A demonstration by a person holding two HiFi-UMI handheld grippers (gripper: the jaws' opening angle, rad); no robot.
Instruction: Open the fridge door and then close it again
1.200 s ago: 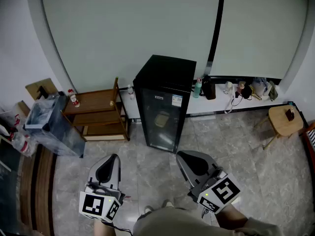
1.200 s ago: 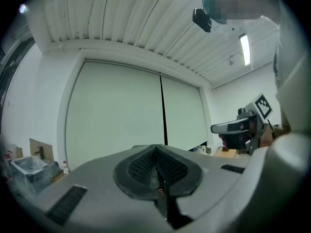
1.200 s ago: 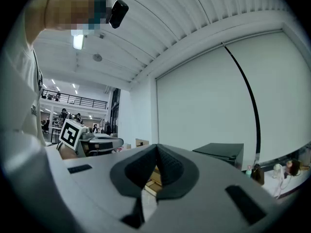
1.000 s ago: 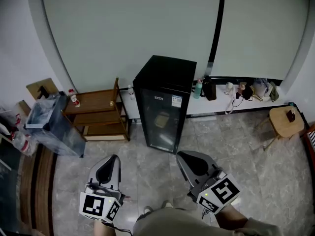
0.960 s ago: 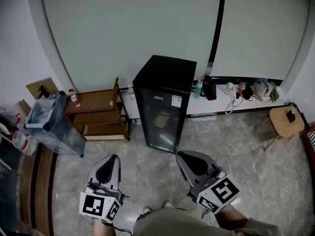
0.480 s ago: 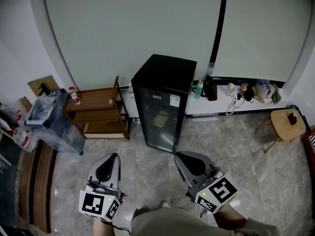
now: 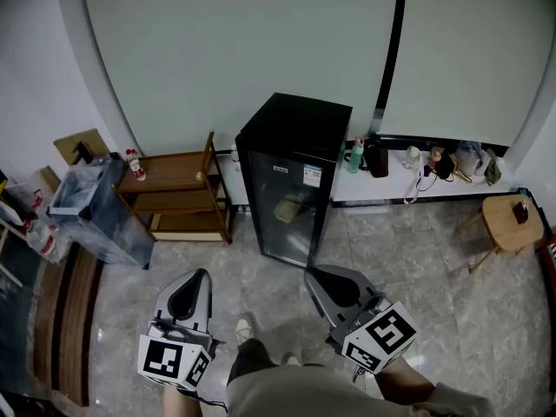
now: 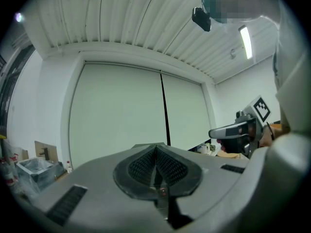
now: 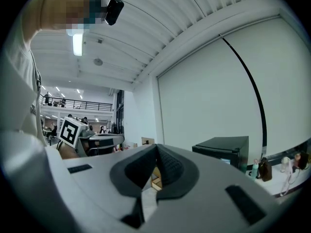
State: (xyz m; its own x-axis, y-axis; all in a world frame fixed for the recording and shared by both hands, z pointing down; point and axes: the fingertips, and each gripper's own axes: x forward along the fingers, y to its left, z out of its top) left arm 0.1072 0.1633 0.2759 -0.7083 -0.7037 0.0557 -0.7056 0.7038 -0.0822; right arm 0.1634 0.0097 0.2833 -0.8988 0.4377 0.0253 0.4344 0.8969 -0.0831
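Fridge (image 7: 294, 176), door shut, is standing against the wall beside the wooden shelf (image 7: 178, 194), well ahead of both grippers. Left gripper (image 7: 197, 276) and right gripper (image 7: 312, 273) are pointing level, jaws pressed together and empty, as before. A shoe (image 7: 244, 329) is now stepping forward between them.

The person has stepped toward the fridge (image 7: 295, 176): a shoe (image 7: 245, 328) and a bent leg (image 7: 252, 360) now show over the floor (image 7: 265, 289).
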